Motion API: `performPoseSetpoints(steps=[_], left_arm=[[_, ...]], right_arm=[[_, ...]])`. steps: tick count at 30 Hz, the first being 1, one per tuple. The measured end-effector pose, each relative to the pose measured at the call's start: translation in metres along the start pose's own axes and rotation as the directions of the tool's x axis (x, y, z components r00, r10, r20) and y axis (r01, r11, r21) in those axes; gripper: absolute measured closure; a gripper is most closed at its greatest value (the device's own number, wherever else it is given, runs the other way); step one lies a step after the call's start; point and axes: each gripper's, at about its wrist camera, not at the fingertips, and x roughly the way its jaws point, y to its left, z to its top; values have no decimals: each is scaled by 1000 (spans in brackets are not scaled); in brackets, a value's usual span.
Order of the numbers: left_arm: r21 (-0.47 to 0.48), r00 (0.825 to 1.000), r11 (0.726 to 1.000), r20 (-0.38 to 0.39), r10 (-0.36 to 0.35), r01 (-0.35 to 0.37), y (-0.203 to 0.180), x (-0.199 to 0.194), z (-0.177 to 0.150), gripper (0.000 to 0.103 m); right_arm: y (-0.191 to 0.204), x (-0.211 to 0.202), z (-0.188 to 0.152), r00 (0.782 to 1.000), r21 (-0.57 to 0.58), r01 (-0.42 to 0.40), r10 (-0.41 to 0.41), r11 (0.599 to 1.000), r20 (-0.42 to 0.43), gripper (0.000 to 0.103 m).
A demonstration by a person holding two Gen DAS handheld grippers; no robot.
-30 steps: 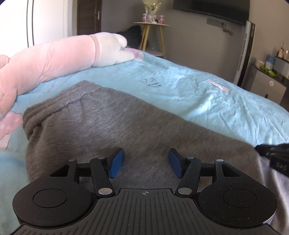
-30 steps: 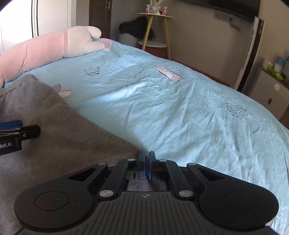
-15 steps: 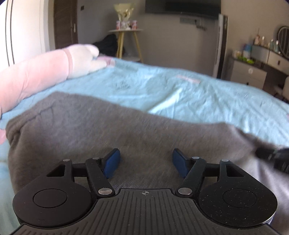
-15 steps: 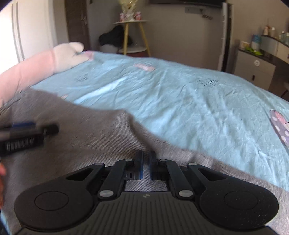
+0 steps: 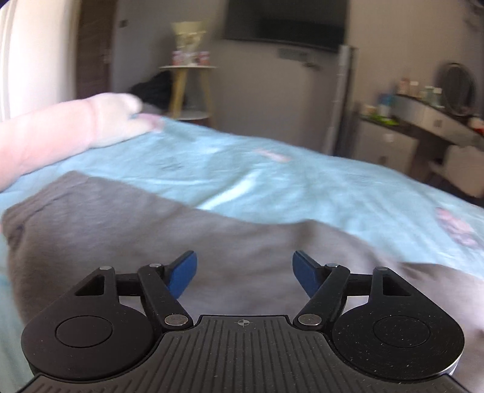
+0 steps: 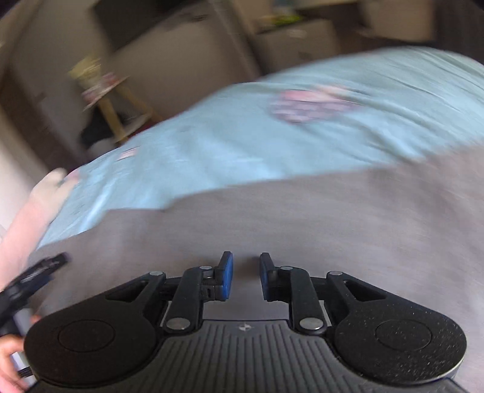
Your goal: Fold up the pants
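Grey pants (image 5: pixel 127 229) lie spread on the light blue bed sheet (image 5: pixel 302 187); they also fill the lower part of the right wrist view (image 6: pixel 302 223). My left gripper (image 5: pixel 244 272) is wide open just above the grey fabric, holding nothing. My right gripper (image 6: pixel 245 273) is partly open with a narrow gap between its pads, low over the pants and empty. The left gripper's body (image 6: pixel 33 278) shows at the left edge of the right wrist view, with a hand (image 6: pixel 9 356) below it. Both views are blurred by motion.
A long pink and white plush toy (image 5: pixel 69 127) lies along the bed's far left side. A yellow-legged side table (image 5: pixel 187 81) stands behind the bed. A dresser with small items (image 5: pixel 423 127) stands at the right, and a dark TV (image 5: pixel 284 24) hangs on the wall.
My right gripper has opened from shut to a narrow gap, letting go of the fabric, and has swung and tilted. My left gripper stayed open and lifted its view.
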Motion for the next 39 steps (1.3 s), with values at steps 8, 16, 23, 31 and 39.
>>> performPoseSetpoints(steps=[8, 16, 23, 31, 39], left_arm=[[144, 946, 947, -200, -255, 286, -63, 2, -39, 31], [66, 944, 966, -238, -229, 251, -75, -2, -43, 31], [149, 946, 966, -281, -164, 212, -106, -16, -56, 24], [119, 943, 972, -289, -163, 205, -103, -18, -58, 19], [130, 944, 969, -287, -165, 209, -104, -17, -59, 17]], right_arm=[[-145, -128, -6, 931, 308, 252, -316, 917, 180, 75], [-234, -210, -68, 877, 536, 287, -443, 794, 186, 51], [-268, -187, -72, 907, 613, 84, -316, 785, 280, 50], [-283, -173, -69, 909, 646, -29, -248, 763, 334, 80], [-285, -165, -61, 916, 649, -21, -245, 761, 318, 81]])
